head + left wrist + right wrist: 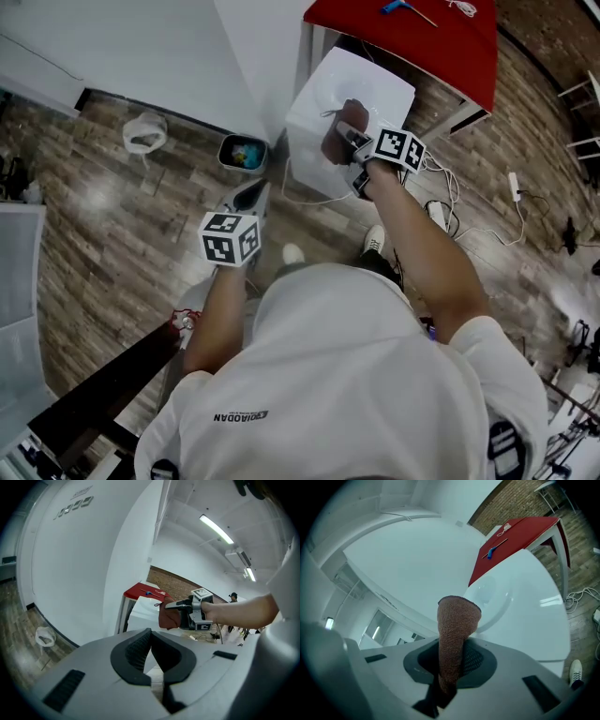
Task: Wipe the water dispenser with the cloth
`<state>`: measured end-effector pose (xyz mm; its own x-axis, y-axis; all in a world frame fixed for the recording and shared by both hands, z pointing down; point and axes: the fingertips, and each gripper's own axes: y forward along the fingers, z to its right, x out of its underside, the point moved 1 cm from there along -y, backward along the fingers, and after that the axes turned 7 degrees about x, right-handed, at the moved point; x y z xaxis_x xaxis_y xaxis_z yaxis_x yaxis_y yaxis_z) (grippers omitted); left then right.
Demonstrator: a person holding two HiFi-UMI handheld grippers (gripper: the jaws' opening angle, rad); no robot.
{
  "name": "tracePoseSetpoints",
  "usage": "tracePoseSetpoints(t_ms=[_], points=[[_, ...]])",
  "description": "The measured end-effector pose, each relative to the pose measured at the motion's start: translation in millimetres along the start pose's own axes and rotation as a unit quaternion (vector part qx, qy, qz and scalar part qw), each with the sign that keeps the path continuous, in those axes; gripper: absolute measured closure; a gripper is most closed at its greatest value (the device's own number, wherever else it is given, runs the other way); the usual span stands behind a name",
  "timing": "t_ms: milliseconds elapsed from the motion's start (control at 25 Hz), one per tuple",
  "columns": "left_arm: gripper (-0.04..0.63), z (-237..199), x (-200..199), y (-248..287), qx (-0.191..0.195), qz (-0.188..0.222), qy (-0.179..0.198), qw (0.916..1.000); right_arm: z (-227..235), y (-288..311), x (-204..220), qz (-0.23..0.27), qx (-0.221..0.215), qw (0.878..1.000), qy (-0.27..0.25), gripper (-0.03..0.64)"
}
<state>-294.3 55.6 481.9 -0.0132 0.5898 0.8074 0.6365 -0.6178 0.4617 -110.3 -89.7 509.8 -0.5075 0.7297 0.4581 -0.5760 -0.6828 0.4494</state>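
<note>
The right gripper [457,657] clenches a reddish-brown knitted cloth [458,620] jutting past its jaws over the white boxy water dispenser [529,611]. The left gripper [151,634] is closed, empty.

Workshop-like room: red worktable [441,42], brick wall [520,496], wood-plank floor [112,225].

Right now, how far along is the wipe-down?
Done: the brown cloth is picked up, clamped in the right tongs. In hand: it is held over the top of the white water dispenser; contact is unclear. Left: the wiping itself, since no wiped area shows. The left tongs are shut, empty, off to the side.
</note>
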Motion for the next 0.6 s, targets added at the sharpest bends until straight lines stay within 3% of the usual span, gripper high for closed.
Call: tracePoseSetpoints(t_ms=[600], points=[[0.606, 28.1, -3.0, 42.7, 0.064, -0.031, 0.034, 0.9969, 78.1, -95.5, -17.9, 0.057, 0.052, 0.996, 0.049, 0.563]])
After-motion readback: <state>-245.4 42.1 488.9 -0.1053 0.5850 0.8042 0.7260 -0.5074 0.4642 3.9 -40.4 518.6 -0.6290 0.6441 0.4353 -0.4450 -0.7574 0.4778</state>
